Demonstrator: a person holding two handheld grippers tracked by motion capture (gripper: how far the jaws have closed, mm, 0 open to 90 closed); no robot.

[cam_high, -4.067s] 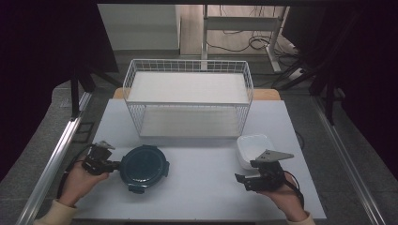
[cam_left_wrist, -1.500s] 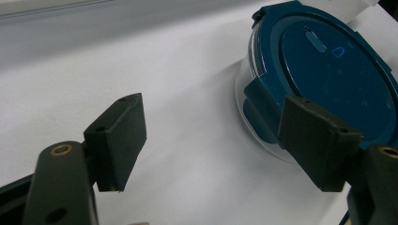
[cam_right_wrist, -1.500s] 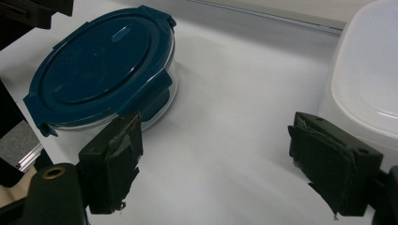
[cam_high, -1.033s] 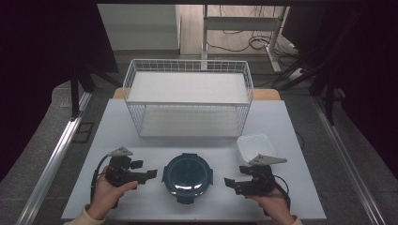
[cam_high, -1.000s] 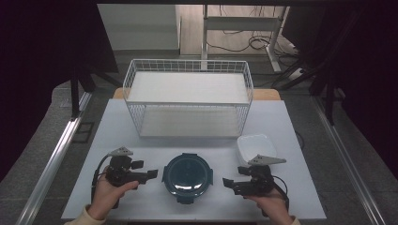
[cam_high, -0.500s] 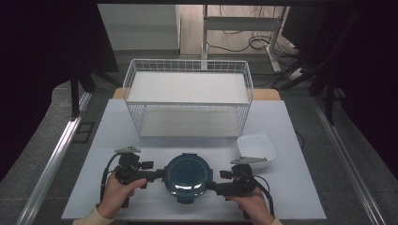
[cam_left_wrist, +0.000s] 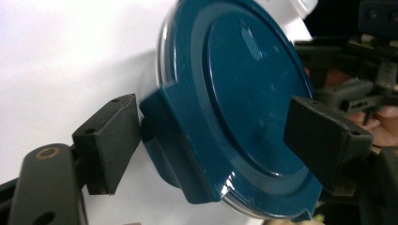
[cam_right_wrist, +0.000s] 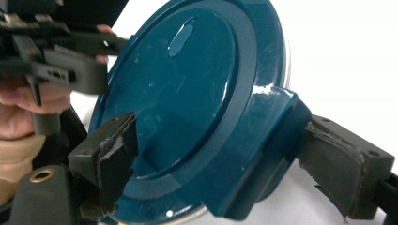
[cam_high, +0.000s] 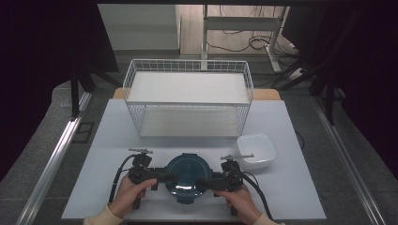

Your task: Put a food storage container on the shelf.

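From above, we see a round, dark teal lidded container [cam_high: 186, 177] sitting near the front edge of the white table [cam_high: 300, 187], between our two hands. The left gripper [cam_high: 162, 176] comes at it from the left and the right gripper [cam_high: 210, 180] from the right, each black and boxy with a cable looping back toward us. A square white bowl [cam_high: 256, 151] with rounded corners and a glossy finish sits just beyond the right gripper, and a white wire basket [cam_high: 187, 101] with a fine grid wall stands farther back at the table's middle. In the left gripper view, the lid [cam_left_wrist: 239, 93] is smooth glossy plastic with a raised ring and a small oval dimple, and a clear rim shows beneath it. A chunky latch tab [cam_left_wrist: 171, 136] juts from its edge. The jaws stand spread, one flat matte pad [cam_left_wrist: 110, 140] touching that tab, the other over the lid's far side. In the right gripper view, the same lid [cam_right_wrist: 187, 93] shows fine scuffs, and a second latch tab [cam_right_wrist: 263, 150] lies between the spread jaws; the worn, ragged pad [cam_right_wrist: 345, 164] presses against the tab, the other lies over the lid's top.
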